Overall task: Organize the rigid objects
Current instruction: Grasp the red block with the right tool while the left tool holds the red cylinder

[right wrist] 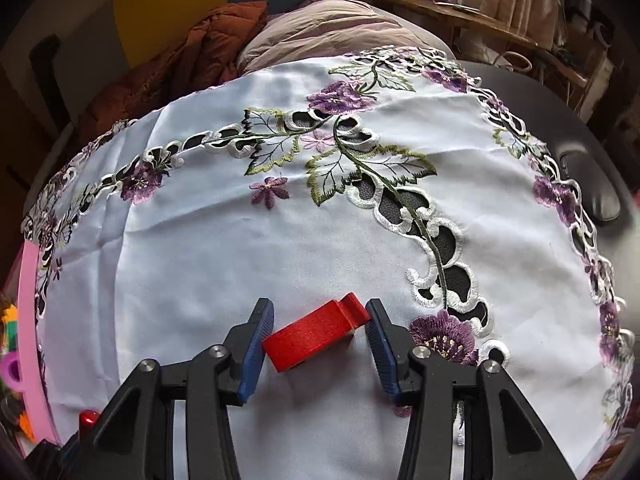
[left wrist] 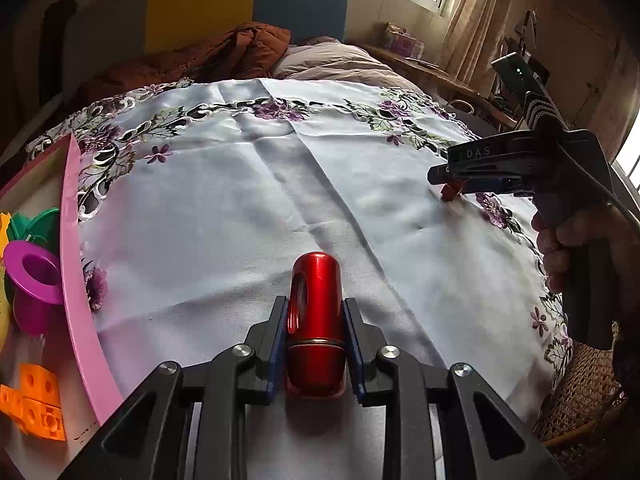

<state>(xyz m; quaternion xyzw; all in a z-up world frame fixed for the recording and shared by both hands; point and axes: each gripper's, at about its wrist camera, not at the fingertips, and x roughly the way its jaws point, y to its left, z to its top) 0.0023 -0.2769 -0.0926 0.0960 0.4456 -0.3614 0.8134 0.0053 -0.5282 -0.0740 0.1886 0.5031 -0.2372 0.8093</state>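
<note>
My left gripper (left wrist: 316, 310) is shut on a glossy red metal cylinder (left wrist: 317, 280) with a side hole, held just above the white embroidered cloth (left wrist: 248, 208). The cylinder's tip also shows in the right wrist view as a red cylinder (right wrist: 89, 418) at the bottom left. A red plastic block (right wrist: 312, 336) with a small raised tab lies on the cloth between the blue pads of my right gripper (right wrist: 320, 320). Both pads touch its ends. From the left wrist view, the right gripper (left wrist: 448, 190) points down at the red block (left wrist: 451, 191) on the cloth's right side.
A pink-rimmed tray (left wrist: 74, 264) at the left holds a purple cup (left wrist: 34, 280), green and yellow pieces, and orange blocks (left wrist: 38, 404). A person's hand (left wrist: 560, 248) grips the right handle. Bedding lies behind the cloth, and a woven chair (left wrist: 580, 392) stands at the right.
</note>
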